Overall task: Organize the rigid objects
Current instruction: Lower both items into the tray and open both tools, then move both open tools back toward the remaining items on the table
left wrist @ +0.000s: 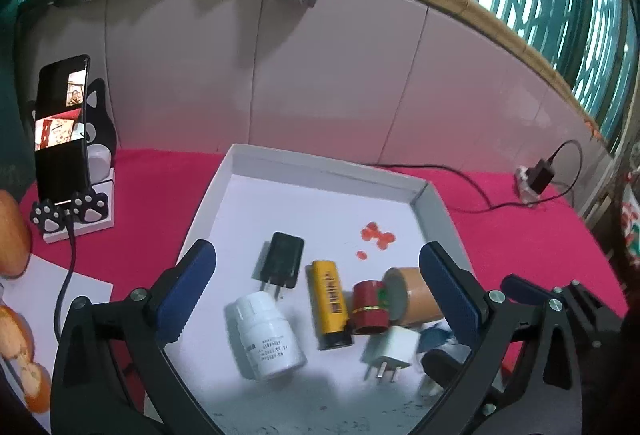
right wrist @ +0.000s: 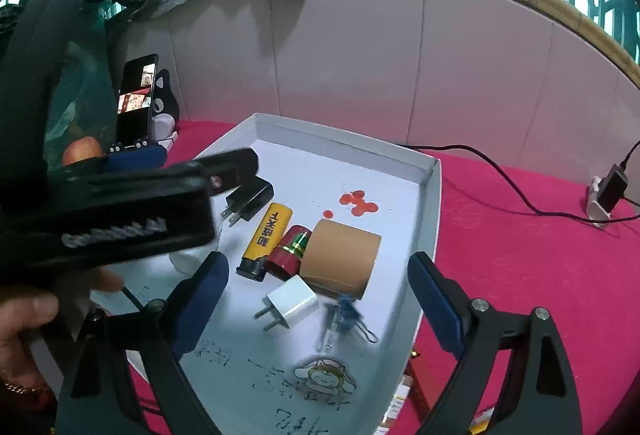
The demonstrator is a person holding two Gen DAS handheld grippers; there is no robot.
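A white shallow tray (left wrist: 240,171) (right wrist: 430,203) on the pink cloth holds a white pill bottle (left wrist: 269,338), a black charger (left wrist: 282,263) (right wrist: 250,201), a yellow lighter (left wrist: 329,302) (right wrist: 266,237), a red cylinder (left wrist: 370,309) (right wrist: 290,253), a brown tape roll (left wrist: 416,297) (right wrist: 342,257) and a white charger (left wrist: 390,353) (right wrist: 290,301). My left gripper (left wrist: 316,285) is open and empty above them. My right gripper (right wrist: 318,293) is open and empty over the white charger. A small blue clip (right wrist: 346,309) lies beside it.
A phone on a paw stand (left wrist: 64,135) (right wrist: 136,107) stands at the left. A black plug and cable (left wrist: 540,173) (right wrist: 610,187) lie at the right. Fruit (left wrist: 12,235) sits at the far left. A white padded wall (left wrist: 340,75) backs the table.
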